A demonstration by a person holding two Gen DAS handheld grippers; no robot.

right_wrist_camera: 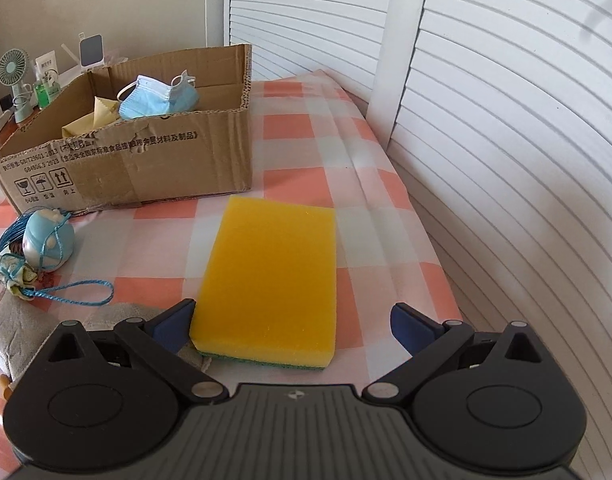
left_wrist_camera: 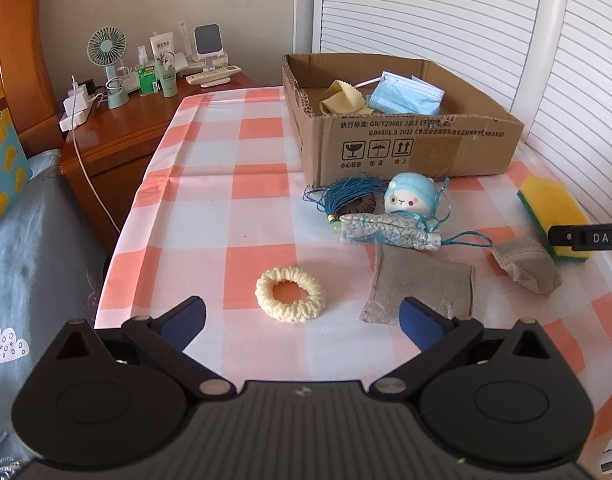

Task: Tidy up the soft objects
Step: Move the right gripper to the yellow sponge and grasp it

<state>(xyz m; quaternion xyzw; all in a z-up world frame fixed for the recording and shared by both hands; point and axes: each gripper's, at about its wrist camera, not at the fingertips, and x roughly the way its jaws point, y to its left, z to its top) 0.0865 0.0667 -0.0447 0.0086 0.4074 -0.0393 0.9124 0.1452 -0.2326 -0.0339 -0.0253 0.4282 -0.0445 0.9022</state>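
Note:
A cardboard box (left_wrist_camera: 406,148) (right_wrist_camera: 146,168) at the back of the checked cloth holds a blue face mask (left_wrist_camera: 406,98) (right_wrist_camera: 158,100) and a yellow cloth (left_wrist_camera: 342,98) (right_wrist_camera: 94,118). My left gripper (left_wrist_camera: 302,320) is open, just short of a cream scrunchie (left_wrist_camera: 291,294). A grey pouch (left_wrist_camera: 422,284) lies by its right finger. Behind are a blue plush toy (left_wrist_camera: 412,198) (right_wrist_camera: 50,240), a patterned sachet (left_wrist_camera: 390,232) and a smaller grey pouch (left_wrist_camera: 526,264). My right gripper (right_wrist_camera: 294,320) is open around the near end of a yellow-green sponge (right_wrist_camera: 270,276) (left_wrist_camera: 554,216), with the left finger touching it.
White louvred doors (right_wrist_camera: 486,120) stand along the right edge of the surface. A wooden nightstand (left_wrist_camera: 118,132) at back left carries a small fan (left_wrist_camera: 108,60), bottles and a charger with a cable. Bedding (left_wrist_camera: 30,248) lies to the left.

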